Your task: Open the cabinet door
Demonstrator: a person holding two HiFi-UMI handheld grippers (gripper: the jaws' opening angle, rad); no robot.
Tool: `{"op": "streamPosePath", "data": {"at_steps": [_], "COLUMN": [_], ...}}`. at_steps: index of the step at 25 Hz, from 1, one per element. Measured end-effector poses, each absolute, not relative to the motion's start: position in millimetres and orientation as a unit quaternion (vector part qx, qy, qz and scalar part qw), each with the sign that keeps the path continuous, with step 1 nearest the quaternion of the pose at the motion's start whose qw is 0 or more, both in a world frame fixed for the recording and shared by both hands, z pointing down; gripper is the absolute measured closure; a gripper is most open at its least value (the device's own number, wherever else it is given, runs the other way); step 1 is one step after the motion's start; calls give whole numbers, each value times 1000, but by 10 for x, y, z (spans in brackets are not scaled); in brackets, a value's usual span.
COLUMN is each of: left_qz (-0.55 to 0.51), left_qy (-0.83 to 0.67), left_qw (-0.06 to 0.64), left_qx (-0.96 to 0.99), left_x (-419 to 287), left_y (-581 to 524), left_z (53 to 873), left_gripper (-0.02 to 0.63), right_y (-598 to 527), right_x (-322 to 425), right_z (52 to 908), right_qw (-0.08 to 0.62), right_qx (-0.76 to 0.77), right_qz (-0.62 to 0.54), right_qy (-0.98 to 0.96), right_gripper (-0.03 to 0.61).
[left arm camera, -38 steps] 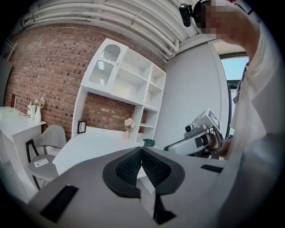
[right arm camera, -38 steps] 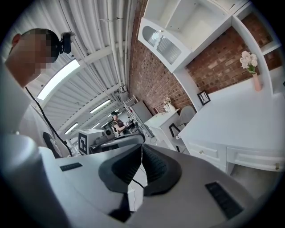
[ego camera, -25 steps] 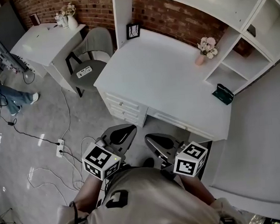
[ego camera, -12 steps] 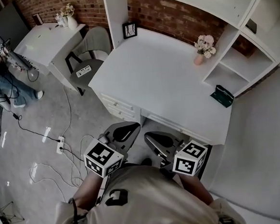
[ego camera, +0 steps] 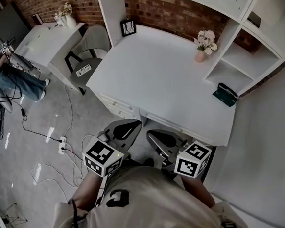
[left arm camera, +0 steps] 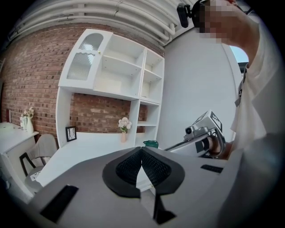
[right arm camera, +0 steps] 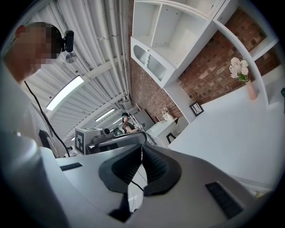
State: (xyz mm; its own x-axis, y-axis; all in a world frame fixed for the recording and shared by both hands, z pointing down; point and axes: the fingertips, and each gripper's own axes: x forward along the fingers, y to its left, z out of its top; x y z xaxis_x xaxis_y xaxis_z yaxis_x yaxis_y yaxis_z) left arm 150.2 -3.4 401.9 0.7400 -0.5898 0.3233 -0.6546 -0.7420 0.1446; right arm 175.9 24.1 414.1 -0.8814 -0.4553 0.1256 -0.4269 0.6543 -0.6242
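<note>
Cabinet door (left arm camera: 87,55) likely outside head view | left tool (left arm camera: 141,150), right tool (right arm camera: 141,148) closed

You faced a white desk (ego camera: 164,80) | behind it ran a brick wall (ego camera: 174,12) | left of it stood a grey chair (ego camera: 95,41) on cable-strewn grey floor (ego camera: 83,115) | above it rose white shelves (ego camera: 241,54)

Beige short-sleeved shirt (ego camera: 149,204), two grey grippers
A dark emblem (ego camera: 118,197) marks the shirt; left gripper (ego camera: 129,127) and right gripper (ego camera: 156,138) carry black ribbed pads (left arm camera: 129,167) and black-and-white marker cubes (ego camera: 103,158)
</note>
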Motion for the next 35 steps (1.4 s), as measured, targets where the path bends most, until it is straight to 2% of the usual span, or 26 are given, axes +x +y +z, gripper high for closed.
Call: {"op": "streamPosePath", "data": {"at_steps": [11,24,35], "left_qz": [104,67,54], "left_qy": [-275,-276,-273], "left_qw": [103,125,134], "left_qx": [950,951,951], "left_x": [1644,915,360], "left_y": [-234,-636,-913], "left_z": [3919,3934,3940], "left_gripper": [597,597,597], "right_y": [78,-217,-566], "right_x": [1839,1195,693], "right_z": [4162,4156,4111], "right_qw": [34,-23,-35], "right_qx": [-300,-309,-315], "right_qz": [-337,-323,-318], "right_qy": [892,894,894], "right_gripper": [551,551,551]}}
